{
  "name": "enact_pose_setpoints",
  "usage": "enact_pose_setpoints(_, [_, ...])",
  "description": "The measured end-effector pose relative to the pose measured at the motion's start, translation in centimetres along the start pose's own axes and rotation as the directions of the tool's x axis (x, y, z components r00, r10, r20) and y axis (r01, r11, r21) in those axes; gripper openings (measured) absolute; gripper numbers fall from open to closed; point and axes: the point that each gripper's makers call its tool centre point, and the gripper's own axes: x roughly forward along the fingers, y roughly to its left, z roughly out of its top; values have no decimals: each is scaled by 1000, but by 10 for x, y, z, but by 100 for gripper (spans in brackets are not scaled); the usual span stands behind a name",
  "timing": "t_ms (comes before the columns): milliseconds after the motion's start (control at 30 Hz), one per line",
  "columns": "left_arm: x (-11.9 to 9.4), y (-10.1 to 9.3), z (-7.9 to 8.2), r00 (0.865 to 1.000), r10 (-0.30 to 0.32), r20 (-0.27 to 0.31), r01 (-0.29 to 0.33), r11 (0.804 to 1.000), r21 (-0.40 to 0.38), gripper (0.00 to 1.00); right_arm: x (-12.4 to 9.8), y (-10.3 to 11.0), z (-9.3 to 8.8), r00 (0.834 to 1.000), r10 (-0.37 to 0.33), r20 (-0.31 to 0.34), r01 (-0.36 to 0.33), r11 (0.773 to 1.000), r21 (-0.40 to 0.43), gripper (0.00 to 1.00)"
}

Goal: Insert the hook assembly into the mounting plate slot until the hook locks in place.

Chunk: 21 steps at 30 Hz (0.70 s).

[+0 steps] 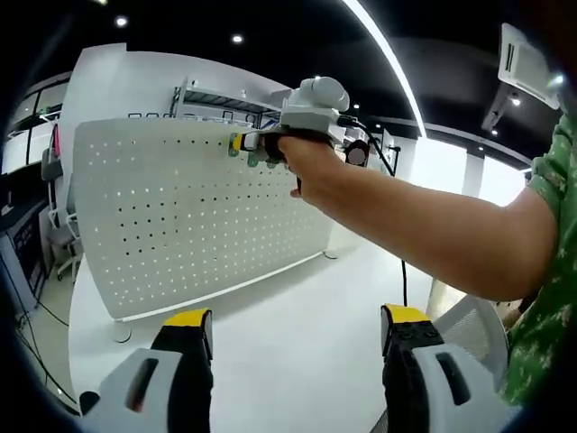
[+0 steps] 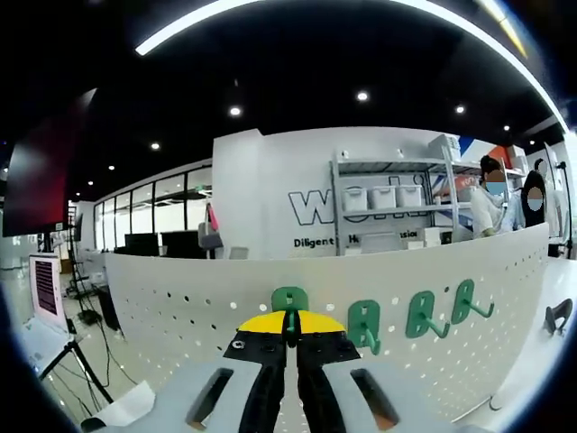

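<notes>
Pegboard: white perforated mounting plate (image 1: 180,212) stands upright on a white surface (image 1: 297,325), raised on small feet, so its holes face the person and hooks can be pushed straight in.
Left hand-held gripper: left hand-held gripper (image 1: 297,338) hangs low over the surface with its jaws wide apart and nothing between them; it looks held back, well clear of the board, probably to keep the whole board in sight.
Right hand-held gripper, seen from the left gripper view: right hand-held gripper (image 1: 242,142) is carried by the person's hand (image 1: 311,158) up to the top edge of the board, tips at the plate.
Right hand-held gripper, own view: right hand-held gripper (image 2: 288,336) has its jaws closed narrow on the stem of a green hook (image 2: 289,302), whose back plate lies against the board at the upper row of holes.
Hook position: I judge insertion is under way; whether the hook has locked cannot be told.
Mounted hooks: to the right, three more green hooks (image 2: 424,316) already sit on the board in a row, prongs pointing out.
Shelf bins: behind the board, a metal rack (image 2: 388,212) holds white storage bins (image 2: 383,197); their contents are hidden.
</notes>
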Motion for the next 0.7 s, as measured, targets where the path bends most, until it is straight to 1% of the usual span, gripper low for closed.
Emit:
enact_pose_setpoints(233, [1, 3, -1, 1000, -3, 0, 3, 1000, -3, 78, 3, -2, -2, 1000, -7, -6, 7, 1000, 9, 2])
enact_pose_setpoints(700, [2, 5, 1, 1000, -3, 3, 3, 1000, -5, 77, 0, -1, -2, 1000, -12, -6, 12, 1000, 13, 2])
